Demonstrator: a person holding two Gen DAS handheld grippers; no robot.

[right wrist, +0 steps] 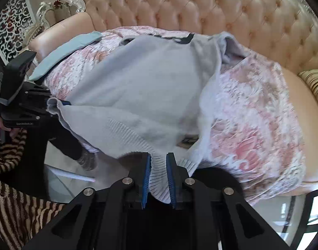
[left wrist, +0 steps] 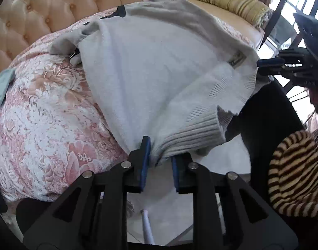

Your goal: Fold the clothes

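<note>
The left gripper [left wrist: 159, 160] clamps the ribbed hem of the grey sweater [left wrist: 154, 66], its blue pads narrowed on a bunch of knit. The right gripper [right wrist: 158, 175] likewise pinches the hem at another spot, ribbing caught between its pads. Between the two grips the hem hangs off the front edge of the sofa, slack and a little puckered. Beyond, the sweater's body lies spread on the pink floral cover [right wrist: 252, 108], its collar end up near the tufted sofa back [right wrist: 200, 6].

To do this well, both grips should stay firm and level, drawing the hem taut so the cloth travels as one flat sheet. A sleeve seems rumpled near the collar, though the fisheye blurs it; smoothing it would probably keep the fold clean.
</note>
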